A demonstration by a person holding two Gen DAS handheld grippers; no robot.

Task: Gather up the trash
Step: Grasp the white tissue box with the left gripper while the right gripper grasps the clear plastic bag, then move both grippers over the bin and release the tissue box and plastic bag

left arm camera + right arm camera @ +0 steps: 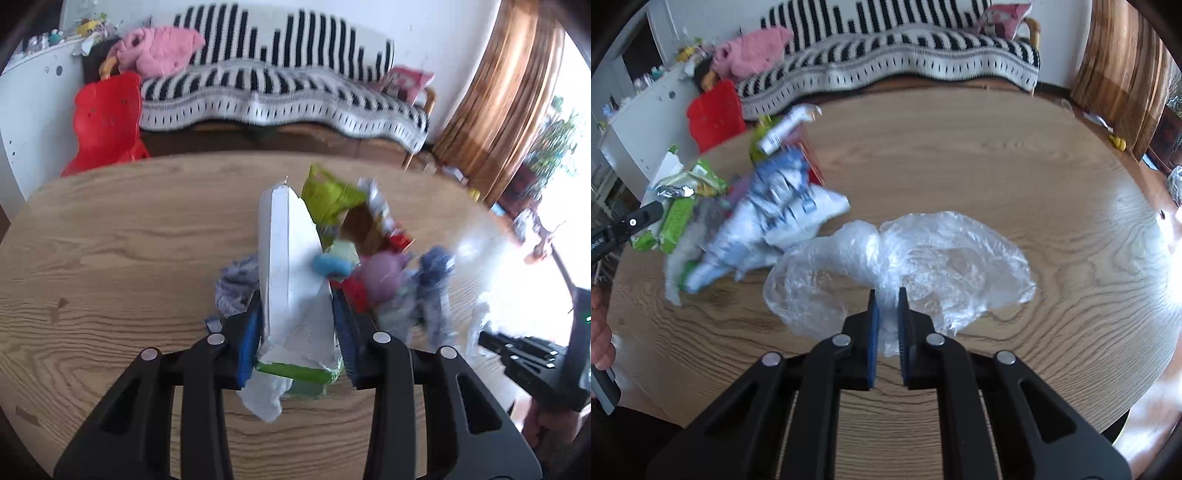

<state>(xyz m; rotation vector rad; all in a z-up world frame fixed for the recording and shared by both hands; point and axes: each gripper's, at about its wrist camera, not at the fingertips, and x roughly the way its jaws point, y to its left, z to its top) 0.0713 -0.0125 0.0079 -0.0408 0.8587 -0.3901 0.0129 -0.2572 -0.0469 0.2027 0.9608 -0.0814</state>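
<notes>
My left gripper [297, 314] is shut on a bundle of trash: a torn white carton [291, 266] with green wrappers [328, 195] and other crumpled packets, held above the wooden table [110, 258]. The same bundle [753, 218] shows blurred at the left of the right wrist view, with the left gripper's finger [624, 225] beside it. My right gripper [886, 306] is shut on the edge of a clear plastic bag [923, 254] that lies crumpled on the table [960, 155].
A sofa with a black-and-white striped blanket [280, 85] stands behind the table. A red plastic chair [107, 118] and pink cloth [159, 48] sit at its left end. Brown curtains [509, 96] hang at the right. The right gripper's body [535, 354] is at the table's right edge.
</notes>
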